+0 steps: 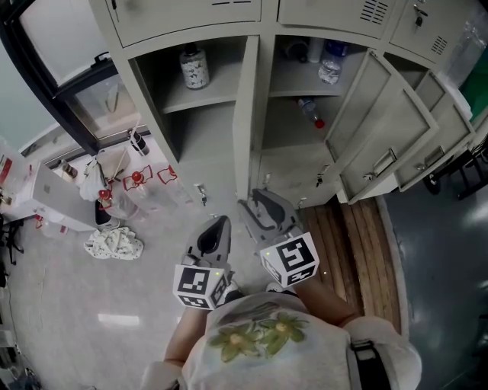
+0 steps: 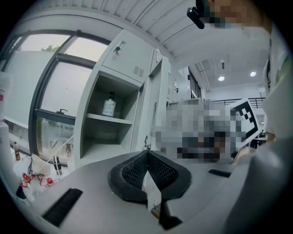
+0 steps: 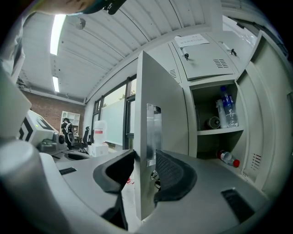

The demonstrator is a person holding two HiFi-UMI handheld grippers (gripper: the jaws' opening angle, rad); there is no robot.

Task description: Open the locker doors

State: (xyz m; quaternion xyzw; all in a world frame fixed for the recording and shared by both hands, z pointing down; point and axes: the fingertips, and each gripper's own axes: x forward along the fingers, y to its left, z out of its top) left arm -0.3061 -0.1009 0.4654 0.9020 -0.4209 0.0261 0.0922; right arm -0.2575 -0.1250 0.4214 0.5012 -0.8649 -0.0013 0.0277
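Nearest, my left tool (image 2: pixel 147 154): jaws together, empty, held clear. Next, my right tool (image 3: pixel 145 159): clamped on the locker door (image 3: pixel 160 91) at its free edge, I judge to swing it out. Beyond: open compartment (image 3: pixel 204 103), water bottle (image 3: pixel 227 107) upright on its shelf (image 3: pixel 219 130).

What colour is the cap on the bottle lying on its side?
Red cap; clearest in the right gripper view.

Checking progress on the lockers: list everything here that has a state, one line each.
left tongs: shut, empty
right tongs: closed on the gripped locker door, at its edge
gripped locker door: swung out, open
right-hand doors: open
upper doors: closed
pump bottle: upright on shelf
water bottle: upright on shelf
red-capped bottle: lying on its side
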